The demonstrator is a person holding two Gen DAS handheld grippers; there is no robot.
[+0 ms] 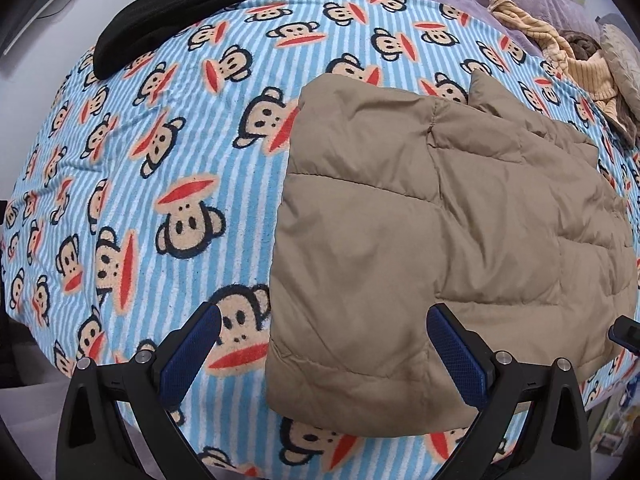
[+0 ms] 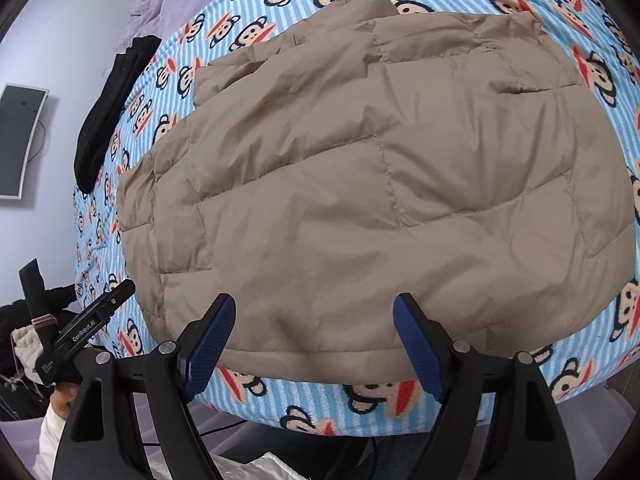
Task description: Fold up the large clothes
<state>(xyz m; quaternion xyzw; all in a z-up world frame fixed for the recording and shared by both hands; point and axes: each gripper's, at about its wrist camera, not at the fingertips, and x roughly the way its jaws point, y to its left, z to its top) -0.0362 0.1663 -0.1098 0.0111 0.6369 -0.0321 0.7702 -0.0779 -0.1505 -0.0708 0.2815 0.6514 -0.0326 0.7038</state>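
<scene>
Two grippers: both in view, each with blue-padded fingers spread wide and gripping nothing.
Left gripper [image 1: 324, 320]: poised above the near left corner of the jacket; its left finger is over the bedspread, its right finger over the tan fabric.
Right gripper [image 2: 314, 310]: poised over the jacket's near edge, both fingers above the fabric; whether they touch it I cannot tell.
Tan quilted jacket [image 2: 360, 184]: folded into a compact, puffy rectangle, lying flat just ahead of both tools.
Monkey-print striped bedspread [image 1: 160, 184]: beneath the jacket.
Black garment [image 1: 192, 12]: far ahead and left of the left tool.
Yellow knitted clothes [image 1: 560, 52]: far ahead, to its right.
</scene>
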